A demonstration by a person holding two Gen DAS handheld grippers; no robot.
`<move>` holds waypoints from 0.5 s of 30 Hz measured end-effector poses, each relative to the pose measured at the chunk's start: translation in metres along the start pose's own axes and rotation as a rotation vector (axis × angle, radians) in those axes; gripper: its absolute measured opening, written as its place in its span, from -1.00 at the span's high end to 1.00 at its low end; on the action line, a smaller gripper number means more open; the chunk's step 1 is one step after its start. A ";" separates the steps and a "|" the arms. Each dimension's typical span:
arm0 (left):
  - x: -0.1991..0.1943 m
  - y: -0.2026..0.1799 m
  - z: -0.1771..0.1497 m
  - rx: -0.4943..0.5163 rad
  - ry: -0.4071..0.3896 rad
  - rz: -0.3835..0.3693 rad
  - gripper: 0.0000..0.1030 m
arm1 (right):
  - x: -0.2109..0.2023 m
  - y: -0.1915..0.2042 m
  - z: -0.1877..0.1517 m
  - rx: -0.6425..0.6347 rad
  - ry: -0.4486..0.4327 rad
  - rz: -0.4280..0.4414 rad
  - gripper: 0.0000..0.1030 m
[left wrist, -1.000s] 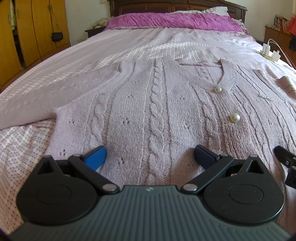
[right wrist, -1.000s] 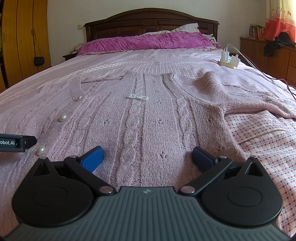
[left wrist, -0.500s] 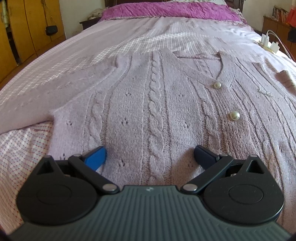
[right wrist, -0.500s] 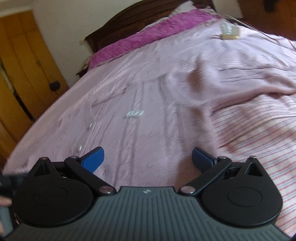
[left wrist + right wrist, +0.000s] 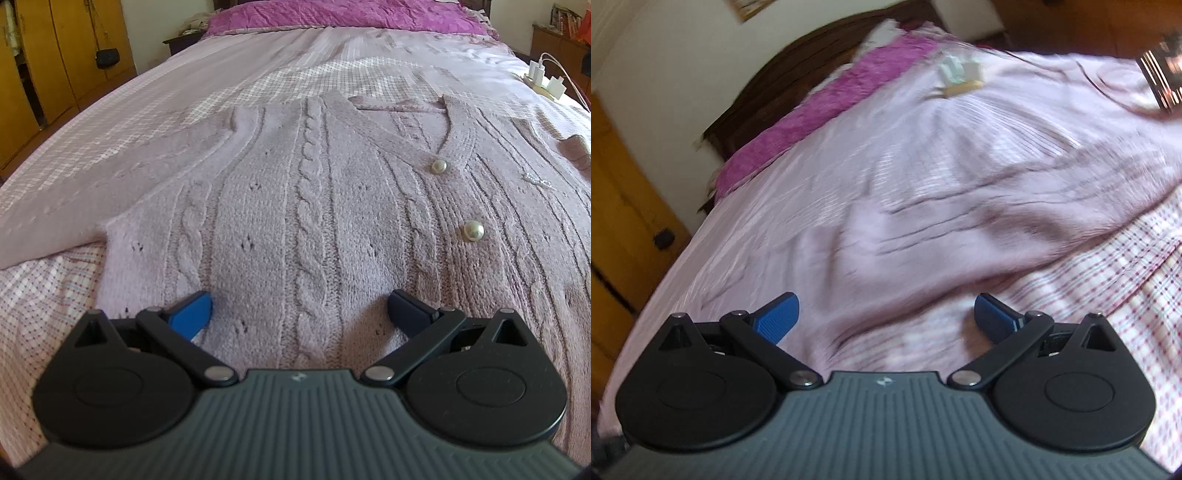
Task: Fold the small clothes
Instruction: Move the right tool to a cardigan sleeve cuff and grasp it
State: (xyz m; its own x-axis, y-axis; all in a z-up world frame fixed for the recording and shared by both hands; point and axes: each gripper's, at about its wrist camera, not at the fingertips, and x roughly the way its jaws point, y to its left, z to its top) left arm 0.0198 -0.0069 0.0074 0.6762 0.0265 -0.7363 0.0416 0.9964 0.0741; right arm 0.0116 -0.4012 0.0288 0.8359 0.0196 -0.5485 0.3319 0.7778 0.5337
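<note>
A pale lilac cable-knit cardigan (image 5: 306,206) with pearl buttons (image 5: 473,231) lies spread flat on the bed, front up, its left sleeve (image 5: 92,192) stretched out to the left. My left gripper (image 5: 299,310) hovers open just above the cardigan's lower hem, with nothing between its blue fingers. In the blurred, tilted right wrist view, my right gripper (image 5: 884,314) is open over the edge of the cardigan's right sleeve (image 5: 997,229) where it meets the checked bedsheet (image 5: 1108,295). It holds nothing.
A purple pillow cover (image 5: 351,14) lies along the dark wooden headboard (image 5: 812,59). White chargers on a power strip (image 5: 543,77) sit at the bed's right edge. Wooden wardrobe doors (image 5: 55,55) stand at the left.
My right gripper has swung right and tilted, from over the cardigan's body to over the right sleeve edge. The left gripper has risen and pitched down slightly. Both stayed open.
</note>
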 end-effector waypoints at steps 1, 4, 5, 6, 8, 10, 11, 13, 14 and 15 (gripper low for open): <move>0.001 -0.001 0.000 -0.001 -0.001 0.004 -1.00 | 0.008 -0.005 0.003 0.030 0.004 -0.007 -1.00; 0.001 -0.003 0.000 -0.001 -0.004 0.015 -1.00 | 0.021 -0.022 0.017 0.078 -0.006 0.005 -1.00; 0.001 -0.004 0.000 0.000 -0.004 0.018 -1.00 | 0.024 -0.024 0.020 0.078 -0.012 0.005 -1.00; 0.002 -0.004 0.000 -0.001 -0.001 0.021 -1.00 | 0.027 -0.027 0.024 0.077 -0.020 0.005 -1.00; 0.002 -0.005 0.002 -0.004 0.007 0.024 -1.00 | 0.033 -0.031 0.028 0.092 -0.033 0.002 -1.00; 0.002 -0.005 0.003 -0.007 0.015 0.027 -1.00 | 0.036 -0.035 0.031 0.105 -0.048 -0.010 -1.00; 0.002 -0.005 0.003 -0.008 0.017 0.029 -1.00 | 0.034 -0.034 0.031 0.100 -0.061 -0.024 -1.00; 0.002 -0.006 0.003 -0.005 0.015 0.037 -1.00 | 0.034 -0.036 0.031 0.068 -0.072 -0.046 -1.00; 0.002 -0.007 0.002 -0.001 0.010 0.040 -1.00 | 0.035 -0.038 0.030 0.064 -0.083 -0.051 -1.00; 0.001 -0.007 0.002 0.001 0.006 0.041 -1.00 | 0.033 -0.041 0.028 0.073 -0.094 -0.047 -1.00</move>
State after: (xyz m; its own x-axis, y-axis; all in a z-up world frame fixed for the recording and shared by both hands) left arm 0.0219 -0.0139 0.0070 0.6731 0.0682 -0.7364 0.0142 0.9944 0.1051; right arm 0.0380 -0.4498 0.0070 0.8550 -0.0772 -0.5128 0.3995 0.7285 0.5565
